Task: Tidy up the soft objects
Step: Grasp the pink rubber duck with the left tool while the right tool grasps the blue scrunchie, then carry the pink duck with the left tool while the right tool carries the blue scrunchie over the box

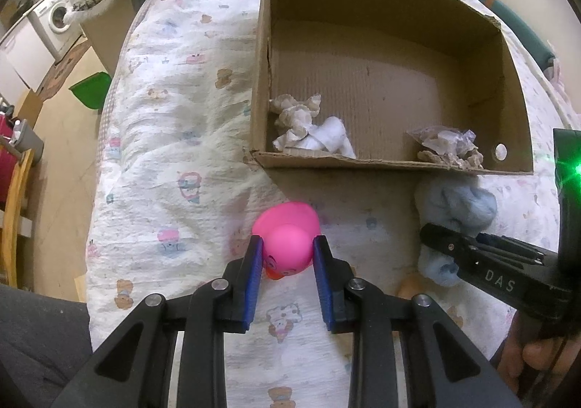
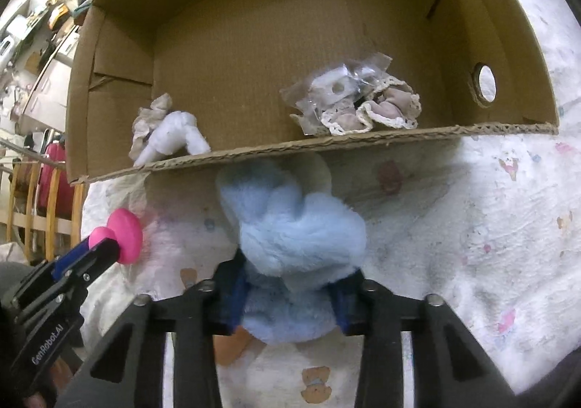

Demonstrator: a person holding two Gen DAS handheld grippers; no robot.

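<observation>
Gripping the pink rubber duck [image 1: 288, 244] by its head, left gripper [image 1: 287, 259] fingers clenched on either side, just in front of the cardboard box [image 1: 392, 163] on the printed bed quilt [image 1: 163, 139]. Right gripper [image 2: 288, 293] fingers grasping a blue plush toy [image 2: 290, 226] near the box's front wall. Inside box: crumpled white cloth [image 1: 319, 137] at left, lace-trimmed fabric with clear plastic bag [image 2: 348, 96] at right.
</observation>
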